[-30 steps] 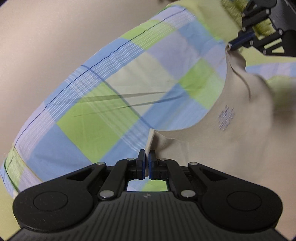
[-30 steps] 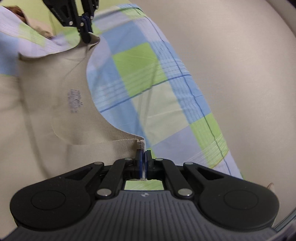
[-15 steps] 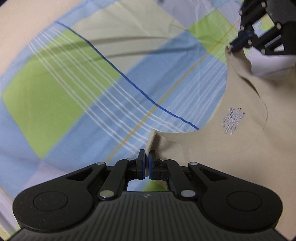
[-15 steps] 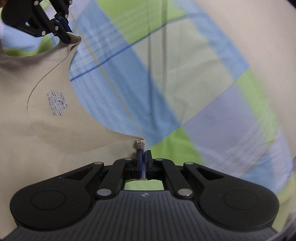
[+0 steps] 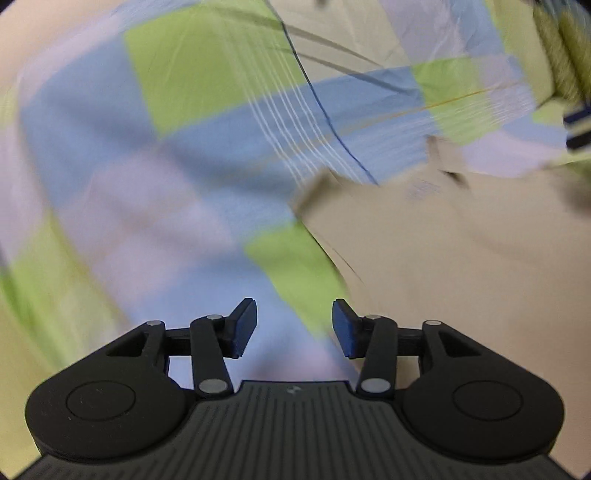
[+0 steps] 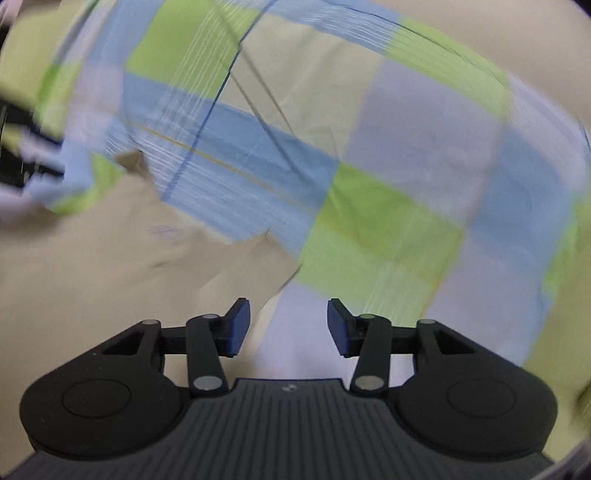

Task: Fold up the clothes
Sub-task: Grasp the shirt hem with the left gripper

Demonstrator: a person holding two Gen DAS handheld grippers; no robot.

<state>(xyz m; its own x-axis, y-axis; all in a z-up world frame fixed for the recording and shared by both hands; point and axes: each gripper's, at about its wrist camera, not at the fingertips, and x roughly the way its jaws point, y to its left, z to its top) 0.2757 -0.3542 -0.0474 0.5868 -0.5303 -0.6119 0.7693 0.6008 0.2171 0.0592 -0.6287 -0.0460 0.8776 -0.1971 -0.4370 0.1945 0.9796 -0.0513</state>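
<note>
Left gripper [image 5: 294, 328]: jaws apart and opening, nothing between the blue pads; the beige garment [image 5: 461, 266] lies on the checked sheet [image 5: 184, 166] to the right of the fingers, its printed label facing up, with a blurred piece of the right gripper [image 5: 580, 127] at the far right edge. Right gripper [image 6: 288, 326]: jaws likewise apart and opening, empty; here the garment [image 6: 92, 277] lies to the left, the sheet [image 6: 388, 184] fills the right side, and only this view shows the sheet's far edge against a plain pale wall [image 6: 498, 29]. Both views are motion-blurred.
</note>
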